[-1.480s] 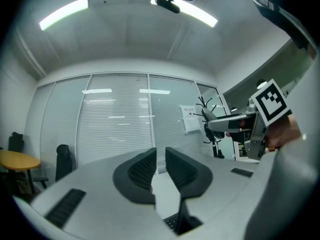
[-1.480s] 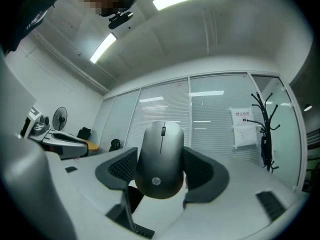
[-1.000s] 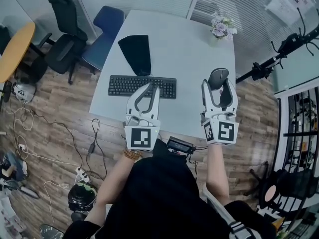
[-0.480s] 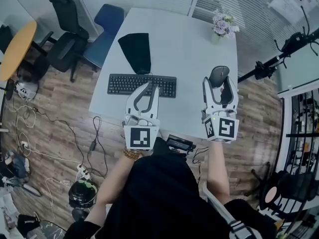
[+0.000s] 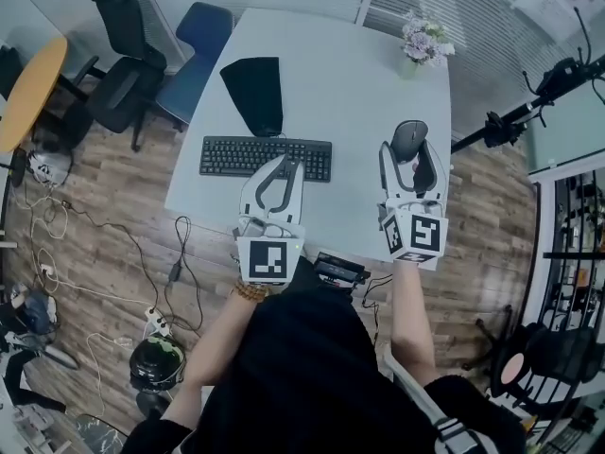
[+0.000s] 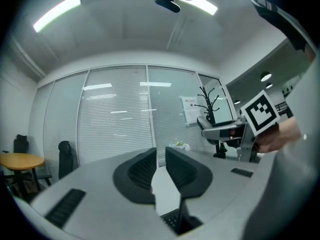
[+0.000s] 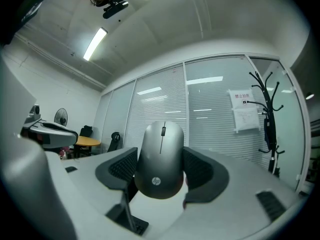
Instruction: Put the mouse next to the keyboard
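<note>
A dark grey mouse [image 5: 410,140] [image 7: 161,156] sits clamped between the pads of my right gripper [image 5: 409,151] [image 7: 159,155], held a little above the white table [image 5: 350,83] near its right edge. The black keyboard [image 5: 266,158] lies flat to its left, a short gap of bare table between them. My left gripper [image 5: 291,163] [image 6: 160,156] hovers over the keyboard's right end near the table's front, its jaws together with nothing in them. In the left gripper view the right gripper [image 6: 235,130] shows at the right.
A black cloth pouch [image 5: 253,93] lies behind the keyboard. A small vase of flowers [image 5: 423,45] stands at the far right corner. Office chairs [image 5: 128,60] stand left of the table, a black stand [image 5: 515,112] to its right, and cables [image 5: 104,244] cross the floor.
The right gripper has sunk a little toward the table with the mouse still in it. The left gripper has drifted slightly and stays shut.
</note>
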`<state>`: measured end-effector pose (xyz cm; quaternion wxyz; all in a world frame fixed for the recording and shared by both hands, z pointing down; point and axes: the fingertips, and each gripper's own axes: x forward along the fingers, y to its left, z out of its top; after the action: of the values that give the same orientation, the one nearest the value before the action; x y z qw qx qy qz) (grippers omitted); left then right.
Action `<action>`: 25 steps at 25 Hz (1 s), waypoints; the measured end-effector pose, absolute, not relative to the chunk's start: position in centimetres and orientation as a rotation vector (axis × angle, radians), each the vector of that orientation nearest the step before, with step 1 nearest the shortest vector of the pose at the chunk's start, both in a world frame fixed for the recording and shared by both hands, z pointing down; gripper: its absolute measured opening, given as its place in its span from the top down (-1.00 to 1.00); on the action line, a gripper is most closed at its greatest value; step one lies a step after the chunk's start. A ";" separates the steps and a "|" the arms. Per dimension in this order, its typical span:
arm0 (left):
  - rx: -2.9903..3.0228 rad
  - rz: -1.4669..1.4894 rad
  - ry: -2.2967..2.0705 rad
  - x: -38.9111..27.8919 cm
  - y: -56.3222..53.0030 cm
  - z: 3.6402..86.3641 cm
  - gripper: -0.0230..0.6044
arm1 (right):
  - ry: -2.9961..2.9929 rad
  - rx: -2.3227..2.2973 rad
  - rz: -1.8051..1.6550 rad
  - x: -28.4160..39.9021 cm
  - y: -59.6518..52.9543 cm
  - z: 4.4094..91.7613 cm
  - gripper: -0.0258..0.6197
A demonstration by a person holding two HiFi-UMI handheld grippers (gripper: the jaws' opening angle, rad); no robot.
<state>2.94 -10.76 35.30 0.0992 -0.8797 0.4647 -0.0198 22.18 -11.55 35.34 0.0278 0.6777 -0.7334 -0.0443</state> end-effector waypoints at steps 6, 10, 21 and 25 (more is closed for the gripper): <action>-2.612 -0.105 1.388 3.2 -11.0 36.1 0.74 | -2.270 2.072 -0.083 22.4 -12.9 36.6 0.03; -2.602 -0.105 1.411 2.9 -11.3 36.3 0.74 | -2.278 2.057 -0.025 22.3 -13.8 38.1 0.03; -2.606 -0.136 1.453 2.5 -11.8 37.4 0.74 | -2.272 2.017 0.077 22.3 -15.5 41.4 0.03; -2.607 -0.151 1.453 2.5 -12.1 37.7 0.74 | -2.261 2.008 0.126 22.6 -16.0 42.9 0.03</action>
<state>2.53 -12.13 37.69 0.0764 -0.8698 0.4848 -0.0504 22.60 -16.00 42.91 0.0574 0.6625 -0.7457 0.0414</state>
